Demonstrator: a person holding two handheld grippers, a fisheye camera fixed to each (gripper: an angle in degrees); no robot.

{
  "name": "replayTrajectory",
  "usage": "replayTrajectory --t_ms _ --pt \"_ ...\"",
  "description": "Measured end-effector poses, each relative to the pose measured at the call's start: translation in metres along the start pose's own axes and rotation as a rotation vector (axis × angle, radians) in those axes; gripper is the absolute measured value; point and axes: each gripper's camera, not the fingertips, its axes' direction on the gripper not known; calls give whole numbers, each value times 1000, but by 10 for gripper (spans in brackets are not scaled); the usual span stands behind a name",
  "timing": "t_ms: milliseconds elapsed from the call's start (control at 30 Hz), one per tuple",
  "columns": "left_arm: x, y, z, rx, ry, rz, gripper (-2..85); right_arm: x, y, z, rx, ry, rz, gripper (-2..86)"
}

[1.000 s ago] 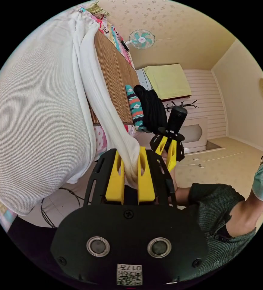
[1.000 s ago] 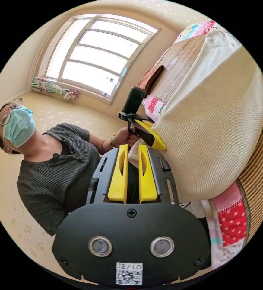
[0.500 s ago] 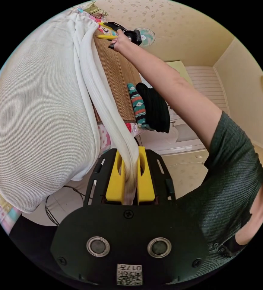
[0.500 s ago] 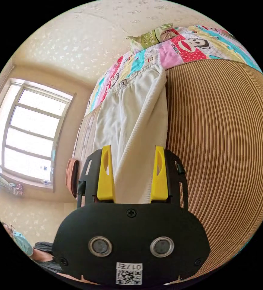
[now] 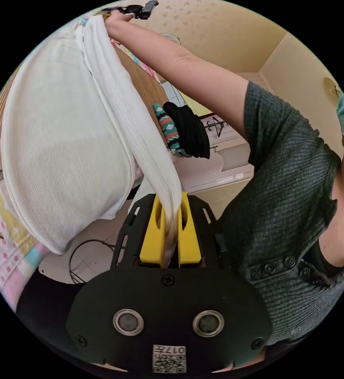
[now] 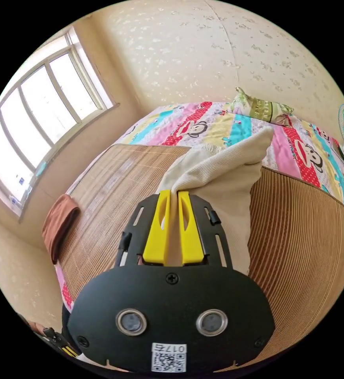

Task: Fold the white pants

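Observation:
The white pants [image 5: 61, 138] hang over the bed's edge in the left gripper view. One twisted strip of them runs down into my left gripper [image 5: 171, 199], which is shut on the cloth. A person's arm reaches across to the far end of that strip, where my right gripper [image 5: 126, 8] sits. In the right gripper view, my right gripper [image 6: 174, 194] is shut on a pinched-up fold of the white pants [image 6: 227, 177], which lie on the bamboo mat [image 6: 298, 237].
A cartoon-print sheet [image 6: 203, 122] covers the bed, with a green pillow [image 6: 258, 106] at its far end. A brown garment [image 6: 59, 225] lies at the mat's window side. Folded patterned and black clothes [image 5: 182, 130] rest on the bed's edge. A cable [image 5: 85, 252] loops on the floor.
The right gripper has left the hem, reached up the bed while open, and has now shut on the pants near their far end. The left gripper has kept its hold.

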Motion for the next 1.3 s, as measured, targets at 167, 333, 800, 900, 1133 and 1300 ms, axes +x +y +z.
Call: replayTrajectory --t_ms 167,333,800,900,1133,1300 --pt "-27 37 -15 9 -58 -208 58 -38 -11 67 -158 -171 -9 48" --pt "-52 60 -35 89 -134 -378 95 -17 20 80 -142 -331 128 79" --pt "-23 17 -68 197 -365 -322 59 -3 369 -130 -265 -344 101 101" --pt "-8 27 -63 241 -390 -329 45 -4 427 -156 -202 -395 221 79" --pt "31 70 -87 500 -210 -237 32 -7 473 -193 -21 -417 349 72" --pt "30 66 -80 319 -537 -405 36 -2 480 -189 -53 -335 368 81"
